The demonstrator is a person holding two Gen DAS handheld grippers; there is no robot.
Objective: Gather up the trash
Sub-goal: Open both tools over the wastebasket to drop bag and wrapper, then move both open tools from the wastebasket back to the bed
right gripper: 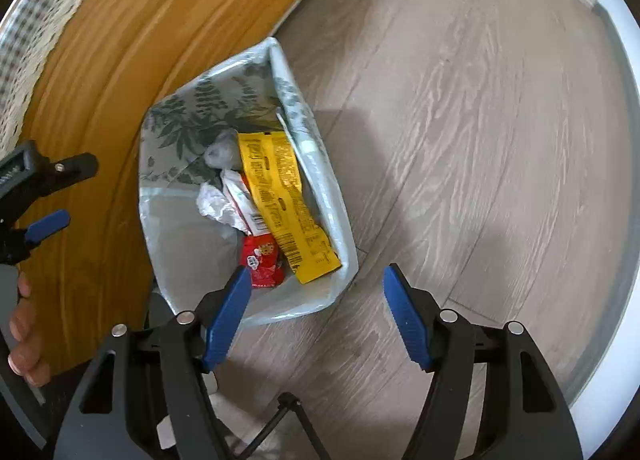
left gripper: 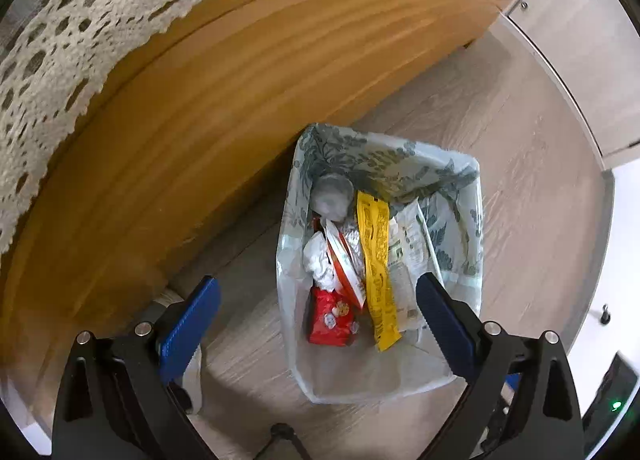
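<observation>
A small bin (left gripper: 466, 220) (right gripper: 334, 200) lined with a pale plastic bag stands on the floor against a wooden panel. Inside it lie a long yellow wrapper (left gripper: 378, 272) (right gripper: 280, 200), a red packet (left gripper: 332, 318) (right gripper: 262, 260), crumpled white paper (left gripper: 318, 260) (right gripper: 216, 202), a white-and-orange wrapper (left gripper: 344, 264) and a grey foil ball (left gripper: 332, 196) (right gripper: 222, 152). My left gripper (left gripper: 320, 296) hangs open straight above the bin, nothing between its blue pads. My right gripper (right gripper: 316, 276) is open and empty over the bin's near edge. In the right wrist view the left gripper (right gripper: 64, 196) shows at the left, held by a hand (right gripper: 24, 340).
A tall wooden furniture panel (left gripper: 200, 132) (right gripper: 104, 140) with a lace-edged cloth (left gripper: 60, 40) on top runs along the bin's left. Grey wood-grain floor (right gripper: 480, 140) spreads to the right. A pale cabinet (left gripper: 580, 40) stands at the far right.
</observation>
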